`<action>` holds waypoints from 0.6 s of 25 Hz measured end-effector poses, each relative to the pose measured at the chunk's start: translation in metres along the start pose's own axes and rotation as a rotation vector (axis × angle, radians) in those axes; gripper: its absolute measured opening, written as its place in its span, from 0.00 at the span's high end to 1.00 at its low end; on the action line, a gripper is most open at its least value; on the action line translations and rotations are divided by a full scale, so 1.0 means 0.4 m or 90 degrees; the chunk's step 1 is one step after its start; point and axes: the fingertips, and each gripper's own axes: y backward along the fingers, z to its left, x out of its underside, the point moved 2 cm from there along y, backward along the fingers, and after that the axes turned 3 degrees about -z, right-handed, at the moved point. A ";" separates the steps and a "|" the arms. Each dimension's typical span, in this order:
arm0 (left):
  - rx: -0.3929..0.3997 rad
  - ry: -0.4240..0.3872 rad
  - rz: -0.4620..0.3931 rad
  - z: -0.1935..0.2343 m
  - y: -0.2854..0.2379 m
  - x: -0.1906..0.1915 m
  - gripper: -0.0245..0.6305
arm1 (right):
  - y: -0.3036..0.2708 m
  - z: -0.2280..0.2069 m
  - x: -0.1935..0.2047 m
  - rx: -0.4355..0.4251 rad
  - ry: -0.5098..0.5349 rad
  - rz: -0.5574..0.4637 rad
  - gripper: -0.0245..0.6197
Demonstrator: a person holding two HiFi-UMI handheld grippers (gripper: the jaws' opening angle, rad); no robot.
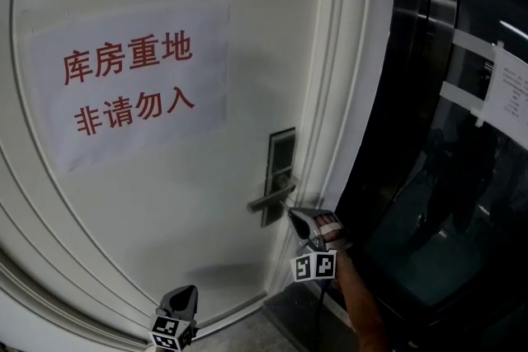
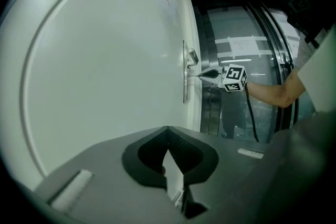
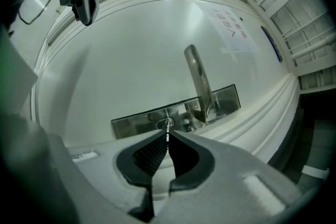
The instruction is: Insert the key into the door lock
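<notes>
the right tool point(image 3: 168, 137), clamped on the key point(image 3: 167, 131), lines its tip up at the keyhole point(image 3: 164, 124) in the door lock point(image 3: 134, 121) for pushing in, while the left tool point(image 2: 168, 130), jaws together, hangs idle below.

Straight ahead of the right gripper point(image 3: 167, 136) there was no room left: the steel lock plate point(image 3: 176, 113) stood right in front, with the tip of the key point(image 3: 167, 128) in the closed jaws already at the keyhole. Just above the gripper, the lever handle point(image 1: 271, 196) jutted out from the plate and blocked any upward pass close to the door. To its right, the stepped door frame point(image 1: 334, 95) stood proud of the door face. To its left and below, the flat door point(image 1: 165, 210) was bare. The space before it was free as far as the left gripper point(image 1: 176, 311), which hung well apart and lower, jaws together.
</notes>
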 end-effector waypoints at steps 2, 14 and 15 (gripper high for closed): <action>0.001 0.001 -0.002 -0.001 -0.004 -0.001 0.96 | -0.003 -0.001 0.001 -0.002 0.004 0.001 0.95; 0.001 0.009 -0.003 0.010 -0.006 0.007 0.96 | -0.020 -0.001 0.006 -0.012 0.019 0.017 0.95; 0.000 0.009 -0.003 0.013 -0.005 0.007 0.96 | -0.020 -0.001 0.006 -0.012 0.021 0.018 0.95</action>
